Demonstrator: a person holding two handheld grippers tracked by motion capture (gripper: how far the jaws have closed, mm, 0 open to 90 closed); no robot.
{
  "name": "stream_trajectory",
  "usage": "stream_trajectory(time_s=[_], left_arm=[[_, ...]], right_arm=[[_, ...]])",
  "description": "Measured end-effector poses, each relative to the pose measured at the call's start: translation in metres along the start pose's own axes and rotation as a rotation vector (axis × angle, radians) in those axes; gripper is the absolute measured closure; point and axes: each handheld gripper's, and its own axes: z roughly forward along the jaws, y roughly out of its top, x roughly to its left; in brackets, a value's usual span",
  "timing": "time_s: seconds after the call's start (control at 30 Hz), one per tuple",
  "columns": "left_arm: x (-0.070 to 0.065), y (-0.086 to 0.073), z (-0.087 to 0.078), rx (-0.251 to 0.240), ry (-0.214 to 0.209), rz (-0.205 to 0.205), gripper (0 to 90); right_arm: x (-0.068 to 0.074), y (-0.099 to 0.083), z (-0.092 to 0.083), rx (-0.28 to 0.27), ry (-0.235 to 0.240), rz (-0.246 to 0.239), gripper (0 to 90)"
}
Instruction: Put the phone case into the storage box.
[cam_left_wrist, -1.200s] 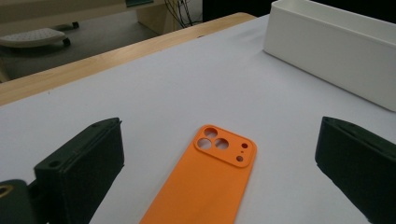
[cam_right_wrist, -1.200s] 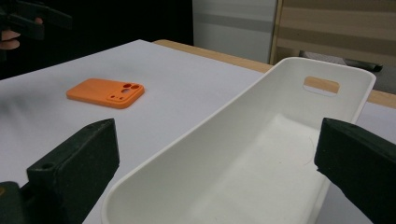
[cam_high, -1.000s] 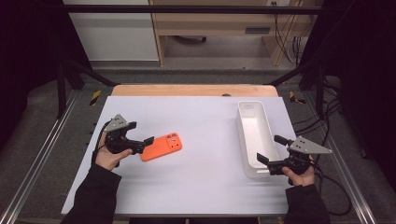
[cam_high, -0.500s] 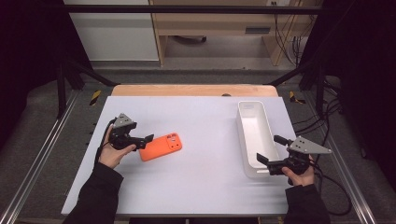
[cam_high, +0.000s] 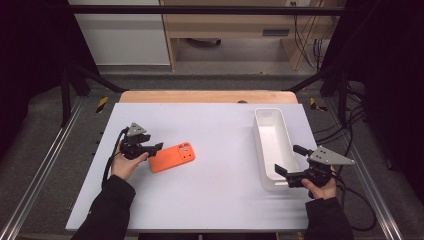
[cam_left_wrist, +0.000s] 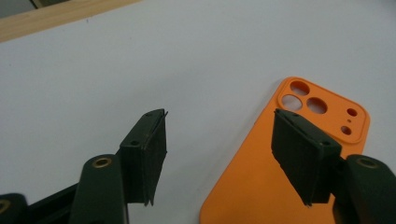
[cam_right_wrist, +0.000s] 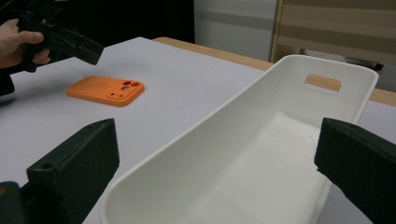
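Where fingers (cam_left_wrist: 149, 149) straddle, orange case (cam_left_wrist: 261, 177) edge

White table (cam_high: 215, 200), orange phone case (cam_high: 171, 158) lying flat, empty white bin (cam_high: 272, 147) at right

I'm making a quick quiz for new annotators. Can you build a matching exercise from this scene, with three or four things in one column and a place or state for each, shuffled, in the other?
Things:
1. phone case
2. tray
3. left gripper
4. right gripper

Places or states:
A. white, long, nothing in it
B. jaws open, either side of the tray's near end
C. orange, flat on the table, camera cutouts up
D. jaws over one end of the phone case, just been closing, not yet pressing

Pairs: 1-C, 2-A, 3-D, 4-B
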Motion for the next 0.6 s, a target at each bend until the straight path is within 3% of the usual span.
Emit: stream_trajectory(time_s=[0.6], left_arm=[[0.000, -0.008, 0.012, 0.078, 0.006, 0.000, 66.5]], right_arm=[[0.000, 0.000, -0.001, -0.003, -0.001, -0.001, 0.4]])
